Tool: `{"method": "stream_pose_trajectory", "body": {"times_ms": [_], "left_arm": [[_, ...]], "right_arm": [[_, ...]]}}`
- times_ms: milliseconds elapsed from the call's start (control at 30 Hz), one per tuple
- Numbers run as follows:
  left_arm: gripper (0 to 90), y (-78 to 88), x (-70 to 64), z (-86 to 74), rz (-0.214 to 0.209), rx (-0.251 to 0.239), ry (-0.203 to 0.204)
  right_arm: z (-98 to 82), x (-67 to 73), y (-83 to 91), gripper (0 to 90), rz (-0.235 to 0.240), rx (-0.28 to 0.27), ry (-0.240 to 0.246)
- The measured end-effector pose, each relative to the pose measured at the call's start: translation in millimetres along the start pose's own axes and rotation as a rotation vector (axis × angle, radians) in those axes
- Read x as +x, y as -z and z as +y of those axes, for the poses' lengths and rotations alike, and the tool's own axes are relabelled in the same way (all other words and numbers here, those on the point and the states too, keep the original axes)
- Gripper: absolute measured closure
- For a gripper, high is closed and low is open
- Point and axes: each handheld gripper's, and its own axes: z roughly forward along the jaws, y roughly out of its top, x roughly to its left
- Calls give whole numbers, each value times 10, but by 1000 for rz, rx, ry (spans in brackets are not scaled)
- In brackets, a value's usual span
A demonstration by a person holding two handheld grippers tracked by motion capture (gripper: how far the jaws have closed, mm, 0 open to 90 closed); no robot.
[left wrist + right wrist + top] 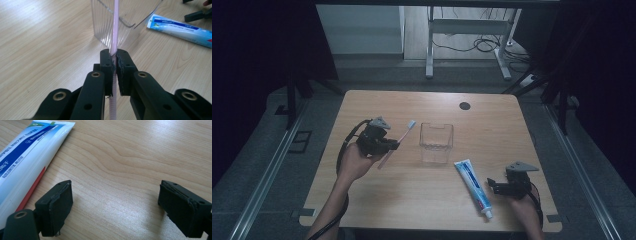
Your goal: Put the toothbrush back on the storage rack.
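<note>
My left gripper (393,145) is shut on a pink toothbrush (398,142), held above the table left of a clear plastic cup (436,142). In the left gripper view the pink handle (115,30) runs up between the closed pads (107,65) toward the cup (112,22). The brush head (411,123) points away and to the right. A white and blue toothpaste tube (473,185) lies flat right of the cup, cap toward me. My right gripper (490,186) rests open just right of the tube, nothing between its jaws; the tube (27,157) lies left of its left pad (58,207).
The wooden table (492,125) has a dark round hole (464,105) near its far edge. Beyond the table stand metal frame legs (430,50) and loose cables (482,45) on the floor. Rails run along both sides of the table.
</note>
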Motion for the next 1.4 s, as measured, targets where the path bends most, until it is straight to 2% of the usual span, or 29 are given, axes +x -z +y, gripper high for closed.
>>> {"method": "stream_pose_trajectory", "body": {"times_ms": [467,767,1400], "left_arm": [[840,-5,-83,156,6,-39,-35],[840,10,-133,247,6,-79,-38],[840,-69,-219,421,3,-92,-70]], "right_arm": [[1,-1,-2,124,-1,-2,1],[0,0,-2,124,-1,-2,0],[1,0,-2,124,-1,-2,0]]}}
